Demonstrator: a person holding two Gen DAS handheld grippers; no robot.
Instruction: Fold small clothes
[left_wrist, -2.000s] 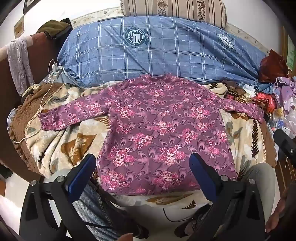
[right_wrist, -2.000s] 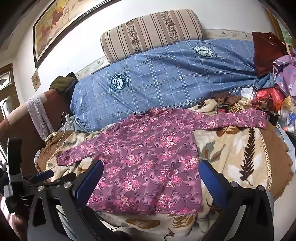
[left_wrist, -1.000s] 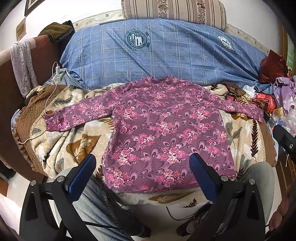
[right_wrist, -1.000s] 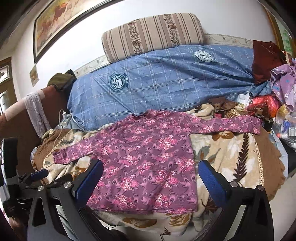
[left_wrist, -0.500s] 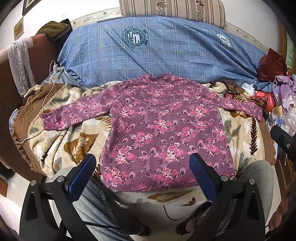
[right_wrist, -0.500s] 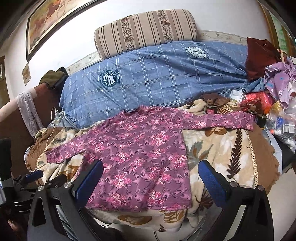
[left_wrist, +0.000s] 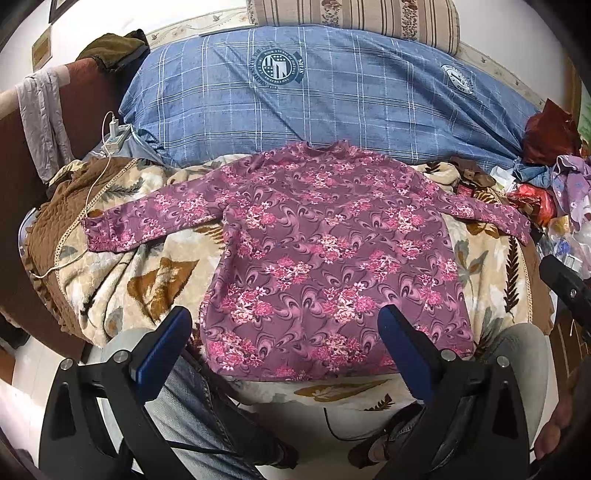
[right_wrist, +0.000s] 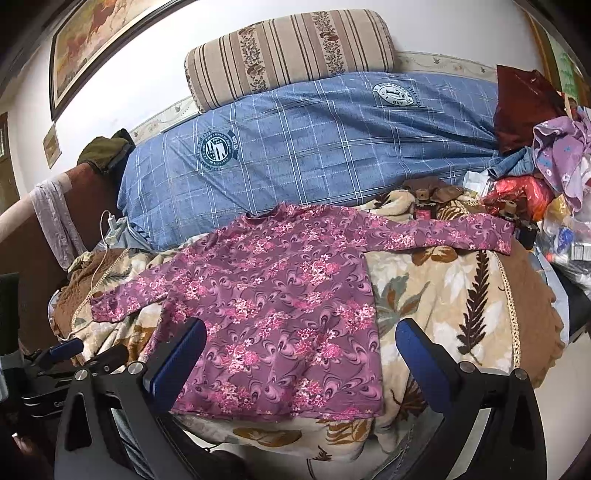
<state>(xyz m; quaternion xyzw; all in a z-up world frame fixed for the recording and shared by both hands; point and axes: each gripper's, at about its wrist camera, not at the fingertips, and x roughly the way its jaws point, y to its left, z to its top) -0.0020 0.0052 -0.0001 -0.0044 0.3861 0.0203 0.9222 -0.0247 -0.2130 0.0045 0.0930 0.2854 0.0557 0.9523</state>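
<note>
A purple long-sleeved top with pink flowers (left_wrist: 325, 251) (right_wrist: 280, 295) lies flat on a leaf-patterned blanket (left_wrist: 122, 280) (right_wrist: 443, 295), both sleeves spread out, hem toward me. My left gripper (left_wrist: 284, 332) hangs open above the hem, its blue pads wide apart and holding nothing. Wide open too, my right gripper (right_wrist: 299, 343) hovers over the lower right part of the top, empty. The left gripper's body (right_wrist: 55, 354) shows at the far left of the right wrist view.
A blue checked quilt (left_wrist: 314, 96) and a striped cushion (right_wrist: 291, 55) lie behind the top. A pile of clothes and bags (right_wrist: 546, 177) crowds the right end. A white charger cable (left_wrist: 92, 184) trails at the left. The person's jeans-clad legs (left_wrist: 195, 410) are below.
Both grippers have drifted slightly, so the views shift a little. The top has not moved and both grippers stay open.
</note>
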